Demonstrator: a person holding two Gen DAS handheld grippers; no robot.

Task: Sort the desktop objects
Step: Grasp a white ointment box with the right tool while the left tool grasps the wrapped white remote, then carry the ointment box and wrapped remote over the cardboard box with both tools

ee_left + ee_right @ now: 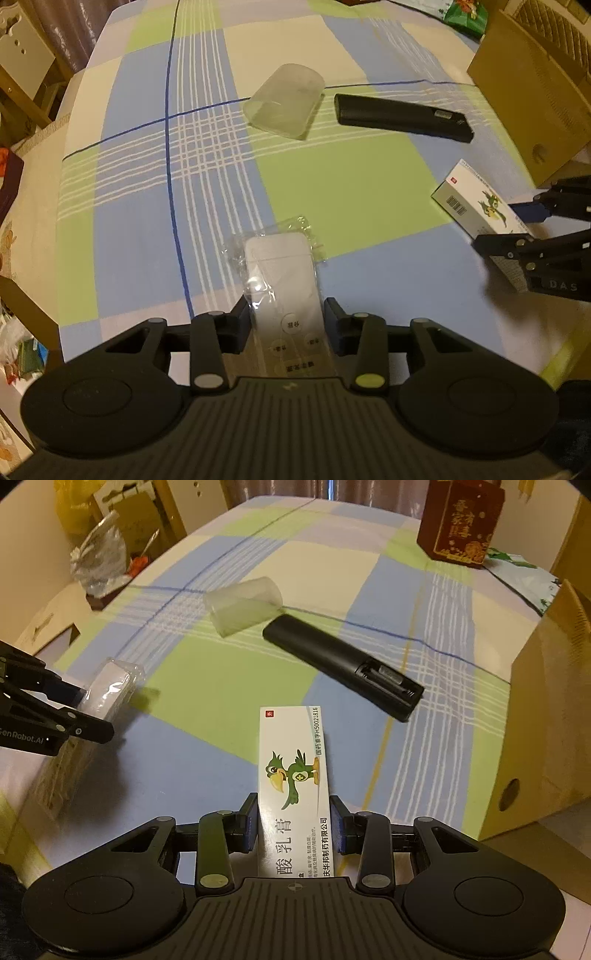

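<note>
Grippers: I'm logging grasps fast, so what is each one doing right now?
Left gripper: shut on the bagged white remote.
Right gripper: shut on the ointment box.

White remote (282,295), sealed in a clear plastic bag: lies flat at 6 o'clock in the left wrist view, buttons up. Clear plastic cup (284,101): on its side near centre. Black remote (402,117): flat, battery bay open, just beside the cup at 3 o'clock. White medicine box (293,786), green bird print: flat at 6 o'clock in the right wrist view.
</note>
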